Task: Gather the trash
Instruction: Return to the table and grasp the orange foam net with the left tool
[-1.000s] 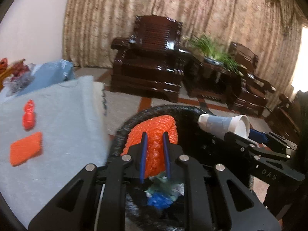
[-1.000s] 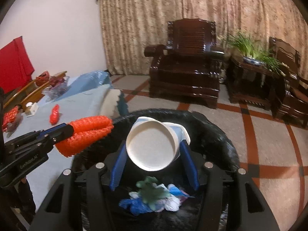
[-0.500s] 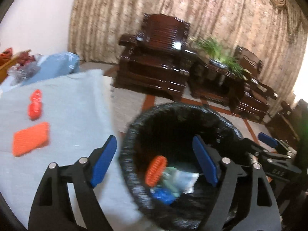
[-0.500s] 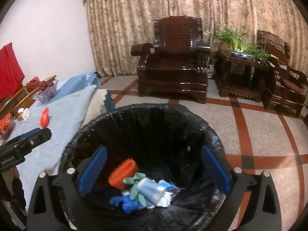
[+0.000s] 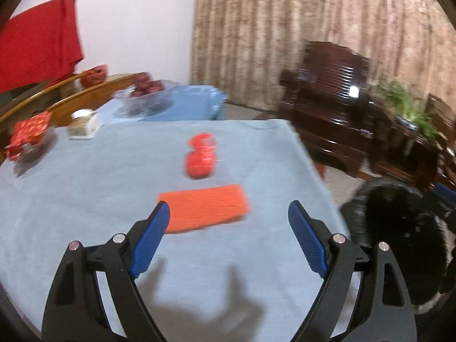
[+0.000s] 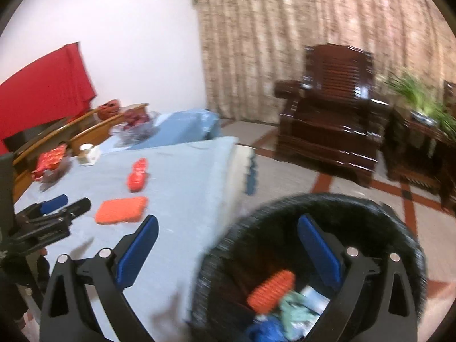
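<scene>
- Trash: a flat orange pad (image 5: 203, 209) and a red lump (image 5: 201, 159) lie on the blue cloth (image 5: 85, 199), left of the black bin (image 6: 310, 256).
- My left gripper (image 5: 229, 239) hangs spread wide and empty over the cloth.
- My right gripper (image 6: 228, 252) is spread wide too, at the bin's rim.

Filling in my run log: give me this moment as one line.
left tongs: open, over table | right tongs: open, by bin | orange pad, red wrapper: on cloth
</scene>
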Motion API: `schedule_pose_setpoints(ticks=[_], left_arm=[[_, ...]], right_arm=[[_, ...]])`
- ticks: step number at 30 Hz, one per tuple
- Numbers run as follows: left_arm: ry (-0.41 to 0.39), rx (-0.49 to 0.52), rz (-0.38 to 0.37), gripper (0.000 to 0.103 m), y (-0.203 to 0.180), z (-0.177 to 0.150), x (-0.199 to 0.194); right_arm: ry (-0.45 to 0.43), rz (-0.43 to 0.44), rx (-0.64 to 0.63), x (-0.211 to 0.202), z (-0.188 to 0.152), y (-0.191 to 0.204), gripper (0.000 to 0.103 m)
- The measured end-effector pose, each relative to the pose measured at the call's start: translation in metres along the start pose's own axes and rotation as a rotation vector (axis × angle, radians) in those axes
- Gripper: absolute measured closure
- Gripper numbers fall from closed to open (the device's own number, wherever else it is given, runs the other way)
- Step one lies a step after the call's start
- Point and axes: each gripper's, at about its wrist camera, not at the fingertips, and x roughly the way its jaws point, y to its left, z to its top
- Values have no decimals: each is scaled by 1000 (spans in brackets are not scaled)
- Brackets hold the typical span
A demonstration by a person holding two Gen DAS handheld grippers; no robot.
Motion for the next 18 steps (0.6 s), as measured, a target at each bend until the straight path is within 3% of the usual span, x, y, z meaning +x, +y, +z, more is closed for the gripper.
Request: schedule_pose_setpoints(ticks=[7,18], left_arm=[[35,-49,63,20,47,5,25],[163,-75,67,20,67,-6,95]], right_arm=[[8,99,-51,56,13,54,7],[72,113,-87,120,15,88,7]])
